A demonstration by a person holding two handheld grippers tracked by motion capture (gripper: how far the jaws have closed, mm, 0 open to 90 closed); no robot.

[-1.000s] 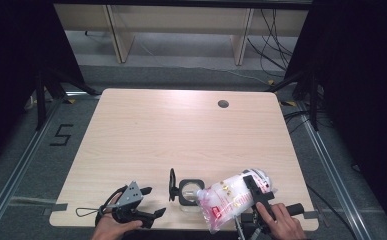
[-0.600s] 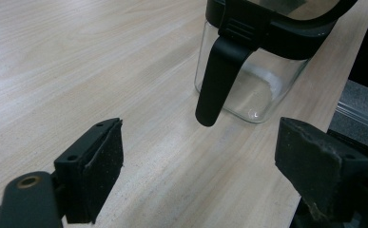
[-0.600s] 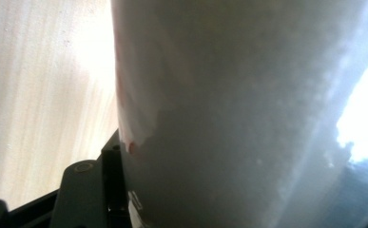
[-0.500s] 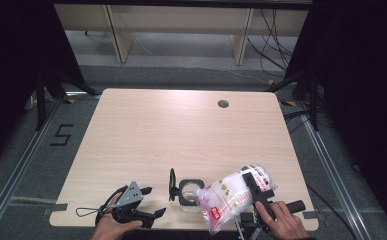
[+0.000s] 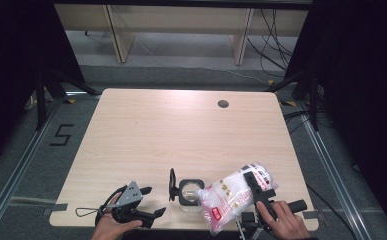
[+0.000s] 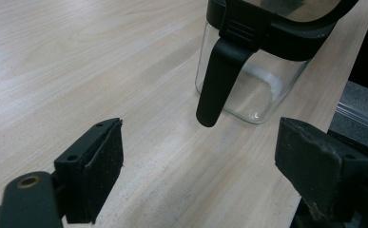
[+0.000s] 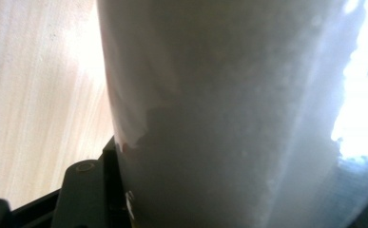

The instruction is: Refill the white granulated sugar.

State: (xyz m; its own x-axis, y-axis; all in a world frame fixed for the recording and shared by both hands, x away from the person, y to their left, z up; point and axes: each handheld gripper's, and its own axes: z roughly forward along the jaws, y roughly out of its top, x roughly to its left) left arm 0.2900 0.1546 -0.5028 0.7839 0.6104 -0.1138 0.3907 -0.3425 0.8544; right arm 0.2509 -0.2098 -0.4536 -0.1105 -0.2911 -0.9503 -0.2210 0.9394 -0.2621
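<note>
My right gripper [image 5: 255, 192] is clamped on the bag [image 5: 233, 197]: a clear plastic bag with white contents and red print. In the high view one black jaw runs across the top of the bag. In the right gripper view the bag [image 7: 229, 114] sits right against the camera, with a jaw pressed to its left side. The far jaw is hidden behind the plastic.

The bag lies tilted at the near right of the table [image 5: 181, 135]. Its lower end overhangs the near edge, and its upper end points toward the right edge without reaching it. Its left end touches or overlaps the jar [image 5: 190, 192]; I can't tell which from above.

The jar is clear glass with a black rim. It stands upright near the near edge, about mid-width, with its lid [image 5: 172, 184] flipped up on the left side. In the left gripper view the jar [image 6: 248, 85] is ahead and to the right, with a black latch hanging down its side. It sits close to the table edge there.

My left gripper [image 5: 148, 204] has its jaws wide apart and nothing between them. It sits at the near left, just inside the near edge, and points toward the jar but is apart from it. Bare wood lies between the pads [image 6: 103, 161].

For room to move, the whole far half of the table is bare wood. A cable hole [image 5: 223, 104] sits near the far right corner. Everything in play is crowded along the near edge, so there is little margin there and plenty forward and to the left.
</note>
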